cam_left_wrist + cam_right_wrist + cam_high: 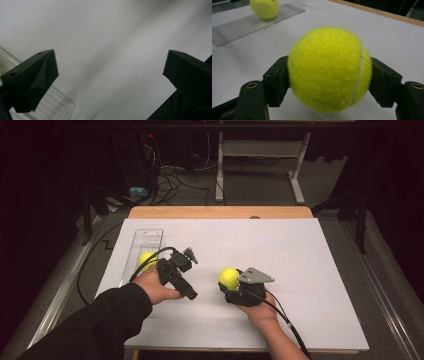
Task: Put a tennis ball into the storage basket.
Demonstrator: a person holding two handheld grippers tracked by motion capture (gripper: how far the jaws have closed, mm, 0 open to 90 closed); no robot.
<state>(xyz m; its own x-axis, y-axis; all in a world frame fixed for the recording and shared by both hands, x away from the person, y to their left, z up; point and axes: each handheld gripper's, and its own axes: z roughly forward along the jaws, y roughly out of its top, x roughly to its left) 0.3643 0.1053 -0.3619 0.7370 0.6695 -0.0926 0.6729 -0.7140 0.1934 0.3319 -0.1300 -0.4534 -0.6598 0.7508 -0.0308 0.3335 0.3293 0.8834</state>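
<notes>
Right gripper point(329, 75) clamped on tennis ball point(329, 70); left gripper point(110, 75), at nine o'clock, spread wide, holding nothing.

White sheet point(300, 270) lies on the table point(220, 212), whose far edge is left bare. Clear tray point(150, 237) sits on the sheet's left side, one tennis ball point(146, 258) at its near end. Left gripper point(186, 262) is just right of the tray. Second tennis ball point(228, 277) lies right of it, between the right gripper's point(231, 287) jaws.
</notes>
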